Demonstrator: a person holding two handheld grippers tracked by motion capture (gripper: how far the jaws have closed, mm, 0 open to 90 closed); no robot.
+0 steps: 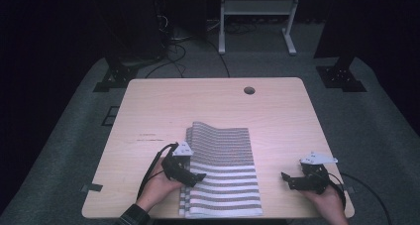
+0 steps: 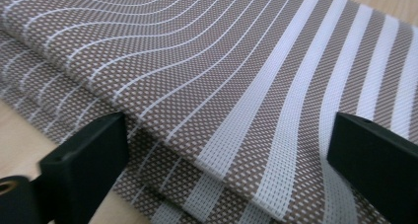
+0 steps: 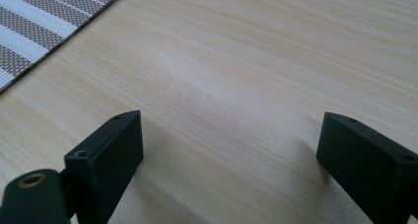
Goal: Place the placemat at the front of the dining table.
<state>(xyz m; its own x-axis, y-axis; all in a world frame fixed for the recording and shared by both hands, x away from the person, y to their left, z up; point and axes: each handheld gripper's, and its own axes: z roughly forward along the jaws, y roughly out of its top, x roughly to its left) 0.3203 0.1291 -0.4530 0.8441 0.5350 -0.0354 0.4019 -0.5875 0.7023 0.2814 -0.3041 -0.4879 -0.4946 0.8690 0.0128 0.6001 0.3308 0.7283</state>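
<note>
A folded brown-and-white striped cloth lies on the wooden table, near its front edge. My left gripper sits at the cloth's left edge, jaws open over the stacked folds. In the left gripper view the cloth shows several layered edges between the wide-open jaws of the gripper. My right gripper rests open on bare wood to the right of the cloth, a short way from its right edge. In the right gripper view the gripper holds nothing, and a corner of the cloth shows at upper left.
A round cable hole is in the table's far side. Beyond the table stand a white frame and black stands with cables on grey carpet. Bare wood spreads ahead of my right gripper.
</note>
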